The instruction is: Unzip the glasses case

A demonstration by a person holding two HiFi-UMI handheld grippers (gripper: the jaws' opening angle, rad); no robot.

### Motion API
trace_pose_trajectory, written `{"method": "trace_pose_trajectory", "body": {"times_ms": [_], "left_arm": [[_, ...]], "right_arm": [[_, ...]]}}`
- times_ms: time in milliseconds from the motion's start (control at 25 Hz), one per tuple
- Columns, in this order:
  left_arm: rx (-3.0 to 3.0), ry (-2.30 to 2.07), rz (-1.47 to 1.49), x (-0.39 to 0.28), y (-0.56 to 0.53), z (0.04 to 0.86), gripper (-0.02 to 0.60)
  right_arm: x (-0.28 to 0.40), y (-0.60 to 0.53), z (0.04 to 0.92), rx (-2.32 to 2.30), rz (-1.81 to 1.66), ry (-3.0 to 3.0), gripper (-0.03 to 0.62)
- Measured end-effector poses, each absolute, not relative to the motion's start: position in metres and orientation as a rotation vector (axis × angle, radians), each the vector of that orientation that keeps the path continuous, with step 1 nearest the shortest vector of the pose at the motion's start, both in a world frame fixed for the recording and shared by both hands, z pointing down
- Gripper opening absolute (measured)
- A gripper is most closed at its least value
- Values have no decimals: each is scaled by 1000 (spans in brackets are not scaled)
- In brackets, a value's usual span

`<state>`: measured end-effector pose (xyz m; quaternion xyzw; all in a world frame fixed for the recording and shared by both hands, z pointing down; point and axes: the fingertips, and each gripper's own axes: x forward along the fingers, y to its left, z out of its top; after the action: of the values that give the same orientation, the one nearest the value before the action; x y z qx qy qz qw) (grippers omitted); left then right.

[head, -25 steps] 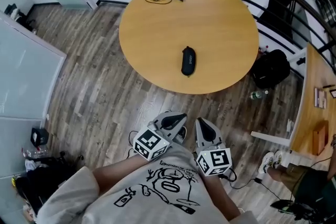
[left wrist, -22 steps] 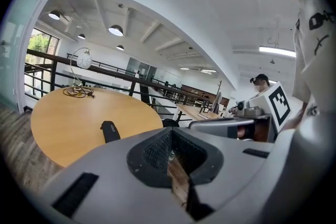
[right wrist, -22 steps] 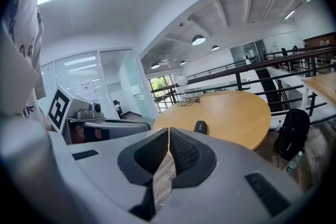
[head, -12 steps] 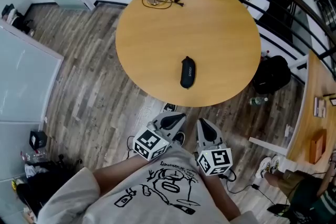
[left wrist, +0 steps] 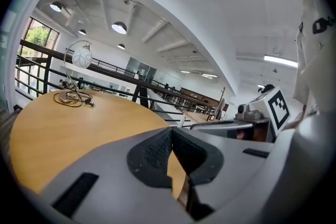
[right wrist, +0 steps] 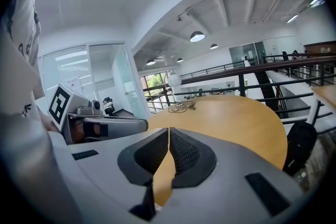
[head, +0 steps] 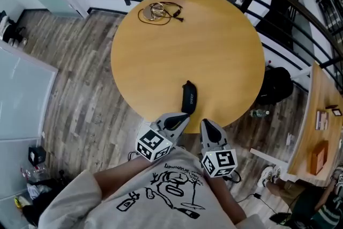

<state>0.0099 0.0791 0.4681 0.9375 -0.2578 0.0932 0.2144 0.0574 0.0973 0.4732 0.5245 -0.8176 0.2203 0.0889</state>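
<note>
At the table's [head: 225, 45] near edge, my left claw [head: 184, 118] and right claw [head: 206, 124] sit closed and empty, near the black glasses case [head: 188, 98].

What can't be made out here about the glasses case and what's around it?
1. Zipper and pull on the glasses case: in the head view they are too small and dark to tell whether it is zipped.
2. The case itself: it shows in neither gripper view, where the bodies of the shut left gripper and right gripper block the near table.
3. Coiled cable on the round table: its ends are too small in every view.
</note>
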Motion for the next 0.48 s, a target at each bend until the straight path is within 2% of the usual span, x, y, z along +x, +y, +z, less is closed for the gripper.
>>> {"method": "trace_pose_trajectory", "body": {"times_ms": [480], "left_arm": [[2604,-645,285,0,-13,469,6]], "right_arm": [[50,3,468,1618,665,-2391,25]]}}
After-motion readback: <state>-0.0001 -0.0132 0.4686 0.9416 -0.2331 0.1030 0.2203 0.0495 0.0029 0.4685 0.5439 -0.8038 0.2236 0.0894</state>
